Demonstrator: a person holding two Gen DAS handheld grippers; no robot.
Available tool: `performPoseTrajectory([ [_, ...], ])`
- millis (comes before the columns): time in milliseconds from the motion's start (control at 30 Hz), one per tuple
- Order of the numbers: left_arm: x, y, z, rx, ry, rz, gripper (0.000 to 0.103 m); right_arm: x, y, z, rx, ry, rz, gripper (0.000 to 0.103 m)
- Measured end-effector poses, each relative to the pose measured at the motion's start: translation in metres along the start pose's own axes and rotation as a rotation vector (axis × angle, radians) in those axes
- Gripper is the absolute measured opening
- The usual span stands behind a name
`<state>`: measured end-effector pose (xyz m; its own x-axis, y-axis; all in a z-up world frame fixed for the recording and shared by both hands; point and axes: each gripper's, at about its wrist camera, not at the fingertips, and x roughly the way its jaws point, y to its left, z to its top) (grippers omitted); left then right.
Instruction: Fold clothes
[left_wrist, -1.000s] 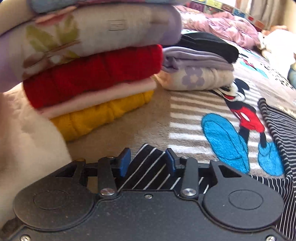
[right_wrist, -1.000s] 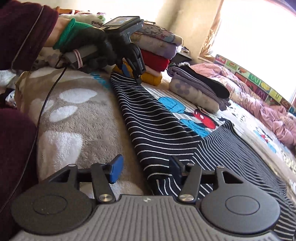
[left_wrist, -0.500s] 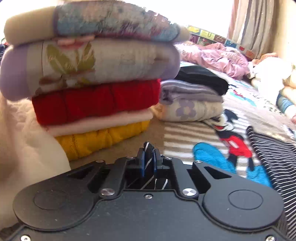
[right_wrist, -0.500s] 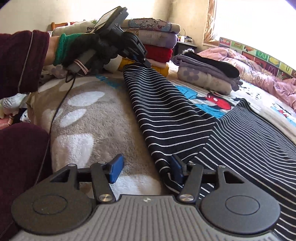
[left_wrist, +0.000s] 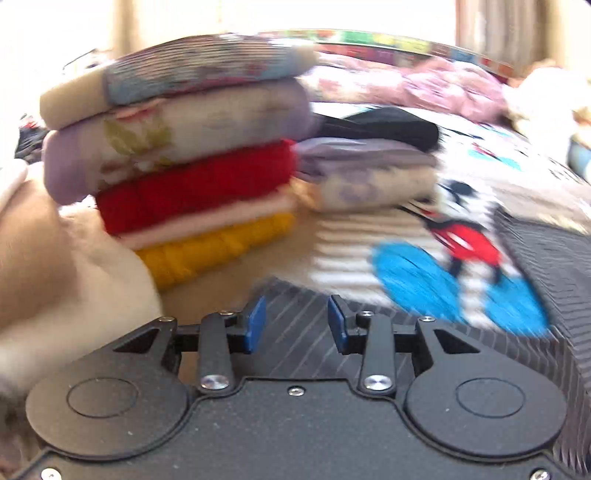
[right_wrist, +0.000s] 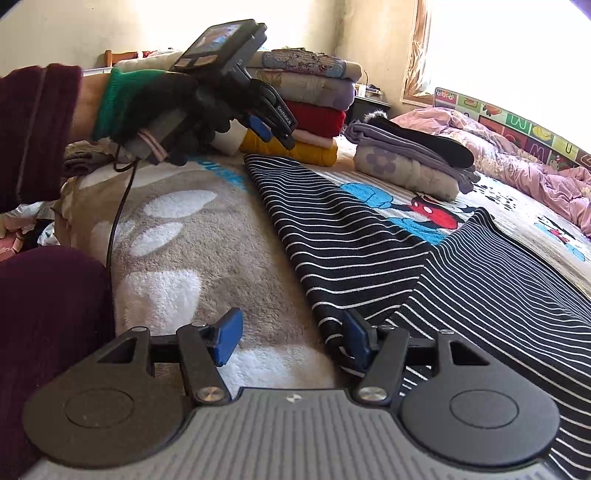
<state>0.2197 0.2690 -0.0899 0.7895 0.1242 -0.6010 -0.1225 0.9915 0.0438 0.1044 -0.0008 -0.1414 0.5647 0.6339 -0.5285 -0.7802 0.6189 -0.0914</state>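
A black garment with thin white stripes (right_wrist: 343, 236) lies flat on the bed, one long sleeve stretching away to the far stack. My left gripper (right_wrist: 273, 129) hovers above the sleeve's far end, held by a gloved hand. In the blurred left wrist view its jaws (left_wrist: 295, 325) are opening, and the striped cloth (left_wrist: 295, 350) lies beneath them, not pinched. My right gripper (right_wrist: 291, 338) sits low at the garment's near edge. Its jaws are opening wide, and the cloth edge rests beside the right fingertip (right_wrist: 356, 339) with nothing pressed between the pads.
A tall stack of folded clothes (right_wrist: 314, 107) stands just past the sleeve end, with a lower folded pile (right_wrist: 410, 162) to its right. The bed is covered by a paw-print blanket (right_wrist: 177, 236) and a cartoon blanket (right_wrist: 432, 214). Pink bedding (right_wrist: 517, 162) lies far right.
The left gripper shut on the sleeve end, then let it go and lifted away; the sleeve now lies flat by the stack. The right gripper's jaws spread a little wider.
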Motion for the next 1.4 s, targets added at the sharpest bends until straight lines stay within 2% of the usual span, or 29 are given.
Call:
performPoseTrajectory([
  [133,-0.013,-0.031,-0.019,0.066,0.057,-0.074,0.036,-0.013,0.0,0.0,0.014,-0.022,0.008,0.061],
  [267,-0.004,-0.05,-0.03,0.13,0.148,-0.053,0.04,-0.035,-0.006,-0.005,0.06,-0.036,0.018,0.06],
  [367,-0.005,-0.051,-0.02,0.074,0.158,-0.032,0.04,-0.057,-0.017,-0.011,0.127,-0.05,0.014,0.06],
  [567,-0.052,-0.083,-0.009,0.034,0.049,-0.093,0.041,-0.122,-0.073,-0.028,0.433,-0.168,-0.04,0.062],
  [733,-0.091,-0.118,0.001,-0.029,-0.029,-0.192,0.053,-0.182,-0.131,-0.072,0.745,-0.311,-0.195,0.069],
  [833,-0.111,-0.145,0.007,-0.08,-0.071,-0.27,0.063,-0.2,-0.162,-0.11,0.926,-0.346,-0.286,0.071],
  [867,-0.117,-0.154,0.009,-0.097,-0.082,-0.298,0.067,-0.203,-0.172,-0.123,1.002,-0.355,-0.303,0.072],
  [933,-0.122,-0.172,0.011,-0.131,-0.093,-0.354,0.067,-0.204,-0.186,-0.144,1.122,-0.366,-0.333,0.076],
  [1000,-0.123,-0.191,0.013,-0.163,-0.09,-0.403,0.067,-0.202,-0.195,-0.16,1.192,-0.373,-0.355,0.077],
  [1100,-0.12,-0.217,0.015,-0.211,-0.073,-0.46,0.067,-0.196,-0.203,-0.172,1.255,-0.395,-0.34,0.079],
  [1133,-0.116,-0.224,0.016,-0.234,-0.055,-0.475,0.067,-0.192,-0.206,-0.174,1.269,-0.395,-0.335,0.079],
  [1167,-0.109,-0.231,0.016,-0.259,-0.034,-0.499,0.074,-0.188,-0.208,-0.176,1.283,-0.395,-0.329,0.079],
  [1200,-0.103,-0.237,0.017,-0.286,-0.012,-0.523,0.088,-0.184,-0.21,-0.176,1.293,-0.395,-0.326,0.079],
  [1233,-0.095,-0.242,0.015,-0.32,0.015,-0.54,0.093,-0.18,-0.212,-0.175,1.295,-0.394,-0.326,0.08],
  [1333,-0.074,-0.258,0.01,-0.421,0.089,-0.59,0.096,-0.169,-0.213,-0.165,1.273,-0.388,-0.336,0.08],
  [1400,-0.062,-0.265,0.003,-0.472,0.103,-0.623,0.098,-0.16,-0.216,-0.16,1.252,-0.374,-0.349,0.08],
])
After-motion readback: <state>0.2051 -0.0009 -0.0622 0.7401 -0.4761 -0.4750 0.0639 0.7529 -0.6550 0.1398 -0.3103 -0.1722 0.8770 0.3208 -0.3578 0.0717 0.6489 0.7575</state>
